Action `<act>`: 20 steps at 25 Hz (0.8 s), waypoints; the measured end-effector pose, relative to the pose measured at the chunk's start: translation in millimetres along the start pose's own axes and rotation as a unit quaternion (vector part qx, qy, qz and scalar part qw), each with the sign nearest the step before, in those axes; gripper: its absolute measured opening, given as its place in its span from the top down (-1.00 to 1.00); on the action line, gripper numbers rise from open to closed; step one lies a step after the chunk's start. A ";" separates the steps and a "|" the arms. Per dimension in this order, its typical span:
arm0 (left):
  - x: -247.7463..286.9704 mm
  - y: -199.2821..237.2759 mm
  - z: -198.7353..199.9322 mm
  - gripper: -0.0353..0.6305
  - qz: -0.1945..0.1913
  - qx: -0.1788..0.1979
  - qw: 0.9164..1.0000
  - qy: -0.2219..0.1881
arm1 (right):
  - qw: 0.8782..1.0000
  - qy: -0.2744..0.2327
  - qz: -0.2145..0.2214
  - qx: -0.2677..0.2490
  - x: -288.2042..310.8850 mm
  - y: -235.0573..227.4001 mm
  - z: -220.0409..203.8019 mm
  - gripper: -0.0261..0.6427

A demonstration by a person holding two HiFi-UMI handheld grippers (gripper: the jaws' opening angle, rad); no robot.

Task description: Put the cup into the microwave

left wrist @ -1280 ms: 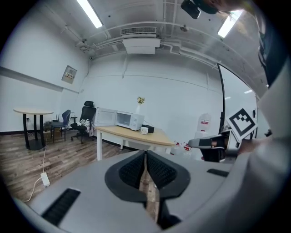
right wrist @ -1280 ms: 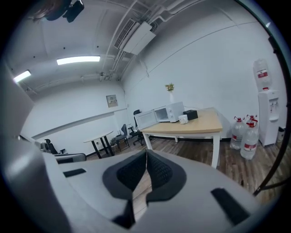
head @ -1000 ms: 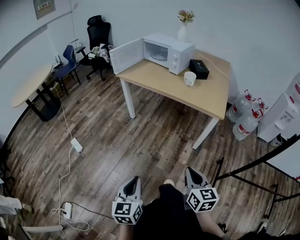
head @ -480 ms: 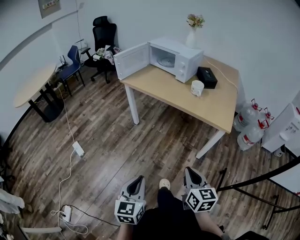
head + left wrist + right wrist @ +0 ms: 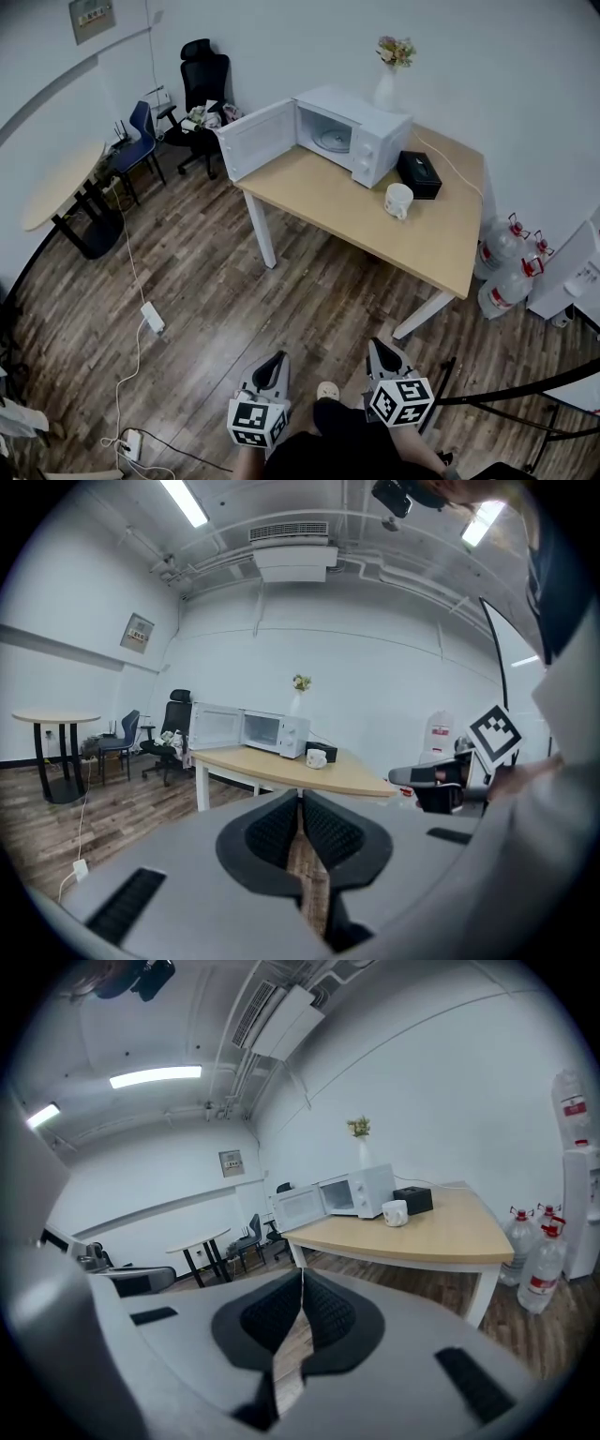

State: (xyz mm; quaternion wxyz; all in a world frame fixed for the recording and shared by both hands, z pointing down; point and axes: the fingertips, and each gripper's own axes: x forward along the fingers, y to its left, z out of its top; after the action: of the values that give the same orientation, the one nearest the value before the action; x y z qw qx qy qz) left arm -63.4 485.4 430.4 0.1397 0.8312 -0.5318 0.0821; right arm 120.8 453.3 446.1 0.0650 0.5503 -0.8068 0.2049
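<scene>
The microwave (image 5: pixel 354 141) is standing on the far part of the tabletop (image 5: pixel 328 192) with its door (image 5: pixel 258 141) hanging wide open to the left, and its cavity is showing a round glass plate (image 5: pixel 333 139). The cup (image 5: pixel 398 200) is sitting upright on the tabletop just right of the microwave, near a black box (image 5: pixel 419 174); what is inside the cup cannot be told. A white vase (image 5: pixel 385 89) is holding flowers (image 5: pixel 396 52) behind the microwave. The left tongs (image 5: pixel 272 366) and the right tongs (image 5: pixel 382 349) are hanging side by side low over the wooden floor (image 5: pixel 216 281), well apart from the tabletop, pointing toward it and tilting slightly downward. Both are pressing their jaws together on nothing.
</scene>
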 end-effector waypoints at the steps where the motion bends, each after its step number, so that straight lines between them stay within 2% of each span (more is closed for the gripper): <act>1: 8.7 2.6 4.2 0.84 -0.001 -0.001 1.000 -0.002 | 1.000 0.001 0.000 0.000 7.5 -4.2 3.4 0.94; 8: 51.8 15.6 21.8 0.84 0.003 -0.004 1.000 -0.007 | 1.000 -0.003 0.001 -0.003 49.6 -27.9 25.2 0.94; 20: 102.6 24.4 20.1 0.85 0.018 -0.008 1.000 0.003 | 1.000 0.005 0.008 0.004 88.1 -61.8 32.7 0.94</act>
State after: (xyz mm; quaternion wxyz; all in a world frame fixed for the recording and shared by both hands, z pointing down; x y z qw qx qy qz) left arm -42.6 381.0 444.2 0.1465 0.8203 -0.5467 0.0827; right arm 147.3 345.1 461.6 0.0654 0.5433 -0.8098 0.2117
